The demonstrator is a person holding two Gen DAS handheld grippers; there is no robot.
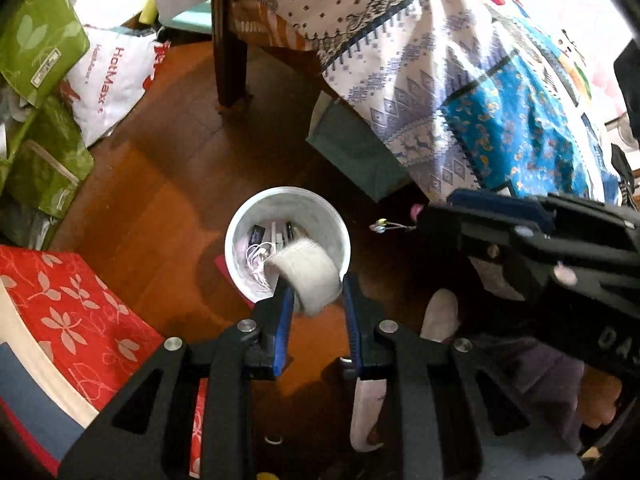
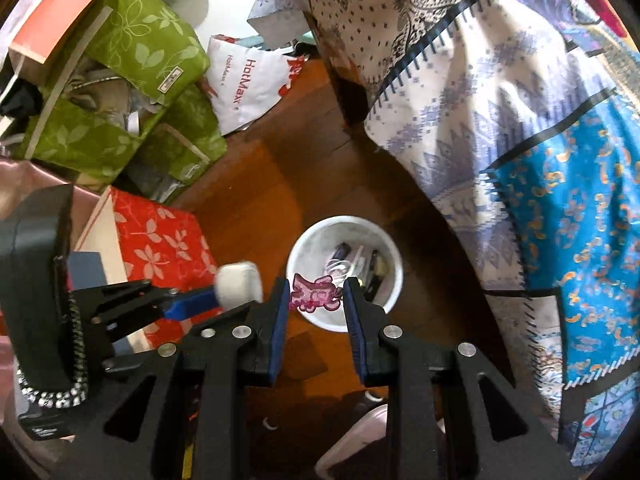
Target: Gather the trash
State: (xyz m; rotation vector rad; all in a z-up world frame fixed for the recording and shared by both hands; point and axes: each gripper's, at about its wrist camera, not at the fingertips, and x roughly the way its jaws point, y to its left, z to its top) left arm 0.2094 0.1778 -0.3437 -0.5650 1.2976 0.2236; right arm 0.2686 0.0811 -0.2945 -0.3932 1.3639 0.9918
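Note:
A white bin (image 1: pixel 320 208) stands on the wooden floor with white cable and dark bits inside. My left gripper (image 1: pixel 316 284) hangs just above its near rim, shut on a white roll of tape (image 1: pixel 308 276). My right gripper (image 2: pixel 316 286) also hovers over the bin (image 2: pixel 320 232), its blue pads pressed on a small pink translucent charm (image 2: pixel 314 294). In the left wrist view the right gripper (image 1: pixel 424 216) comes in from the right, with little beads (image 1: pixel 380 225) dangling off its tip. In the right wrist view the left gripper (image 2: pixel 216 298) with the roll (image 2: pixel 238 286) sits to the left.
A patterned cloth (image 1: pixel 440 80) hangs off a table over the right side, with a dark wooden leg (image 1: pixel 228 52) and a dark green box (image 1: pixel 356 152) beneath. Green leaf-print bags (image 2: pixel 132 92), a white HotMax bag (image 1: pixel 116 80) and a red flowered box (image 1: pixel 80 304) crowd the left. Pale slippers (image 1: pixel 440 316) lie near the bottom.

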